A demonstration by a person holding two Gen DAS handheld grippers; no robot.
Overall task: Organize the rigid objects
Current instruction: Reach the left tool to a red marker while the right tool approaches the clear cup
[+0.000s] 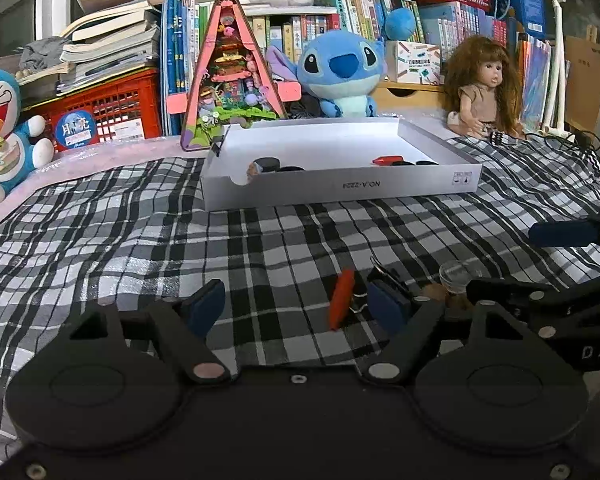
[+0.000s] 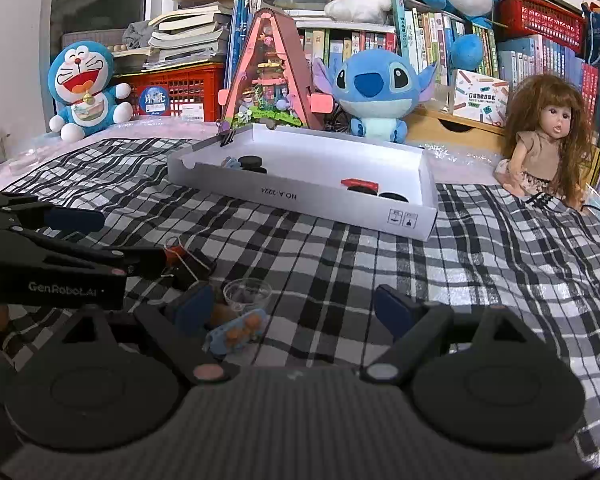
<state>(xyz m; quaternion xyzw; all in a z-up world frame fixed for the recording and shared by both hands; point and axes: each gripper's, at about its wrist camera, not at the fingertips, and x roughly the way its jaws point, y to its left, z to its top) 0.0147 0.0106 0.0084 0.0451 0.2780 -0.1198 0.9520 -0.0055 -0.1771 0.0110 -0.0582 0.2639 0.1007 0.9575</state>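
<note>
Wrinkled plaid cloth (image 1: 140, 240), flat white card box (image 1: 340, 188); both grippers (image 1: 296, 304) (image 2: 296, 304) wide open, empty.

A white shallow cardboard box (image 2: 300, 196) lies open on the checked cloth, holding several black round discs (image 2: 252, 162), a red piece (image 2: 358, 182) and a small pale blue item at its left end. In front of it, loose on the cloth, lie an orange-red binder clip (image 1: 342, 300), a black binder clip (image 2: 190, 268), a small clear plastic cup (image 2: 247, 295) standing upright, and a light blue piece with orange dots (image 2: 236, 332).
</note>
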